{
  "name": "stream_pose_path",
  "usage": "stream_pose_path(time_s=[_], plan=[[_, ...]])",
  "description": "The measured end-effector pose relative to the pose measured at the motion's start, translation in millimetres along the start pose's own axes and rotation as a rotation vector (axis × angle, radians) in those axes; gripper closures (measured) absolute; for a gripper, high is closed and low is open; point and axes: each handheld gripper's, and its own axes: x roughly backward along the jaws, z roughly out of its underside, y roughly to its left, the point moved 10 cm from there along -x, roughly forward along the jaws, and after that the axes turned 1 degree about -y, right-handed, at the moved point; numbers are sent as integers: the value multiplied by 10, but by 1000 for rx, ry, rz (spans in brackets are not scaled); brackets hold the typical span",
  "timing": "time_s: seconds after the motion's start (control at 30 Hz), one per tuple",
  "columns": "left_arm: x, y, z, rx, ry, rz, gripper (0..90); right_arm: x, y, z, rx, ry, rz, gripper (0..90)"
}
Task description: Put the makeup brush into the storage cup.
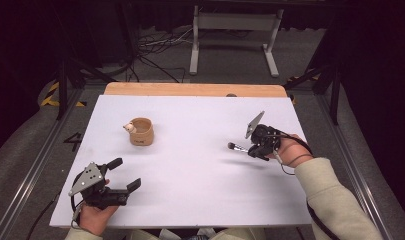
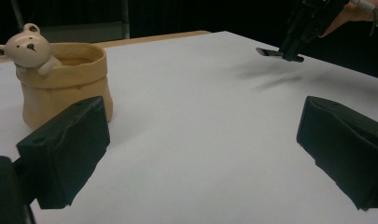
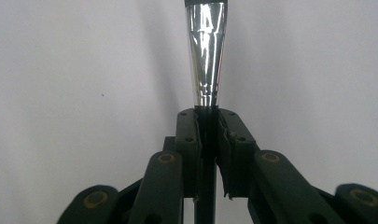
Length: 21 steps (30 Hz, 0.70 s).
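Clamped together, the right gripper (image 3: 207, 116) pinches a slim brush (image 3: 206, 56) with a shiny metal ferrule; the left gripper (image 1: 125, 175) gapes over the matte white bench (image 1: 190, 180).

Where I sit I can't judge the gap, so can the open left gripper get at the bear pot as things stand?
Probably yes. The left gripper has its jaws wide open with nothing between them, and bare table lies between it and the bear pot. The right gripper, shut on the brush, is far off.

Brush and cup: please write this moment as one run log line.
right tool: shut on brush, above table | left tool: open, holds nothing | bear cup: upright, apart from both tools
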Motion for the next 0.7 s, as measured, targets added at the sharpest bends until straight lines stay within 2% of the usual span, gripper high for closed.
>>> stream_pose_path(time_s=[0.07, 0.1, 0.2, 0.3, 0.5, 0.6, 0.7], plan=[[2, -5, 0, -9, 1, 4, 31, 21, 5, -17, 4, -15, 5, 795], [-1, -15, 1, -7, 1, 8, 31, 78, 32, -71, 2, -61, 16, 796], [-2, -16, 3, -19, 8, 15, 30, 125, 55, -117, 8, -94, 23, 796], [2, -18, -15, -19, -1, 22, 29, 207, 107, -202, 12, -159, 28, 796], [-3, -33, -65, -12, -26, 36, 33, 314, 246, -348, -4, -284, 9, 795], [-21, -30, -77, -28, -31, 30, 49, 352, 310, -425, -3, -350, 8, 795], [-58, -36, -72, -7, -28, 40, 53, 377, 395, -491, 2, -397, 5, 795]])
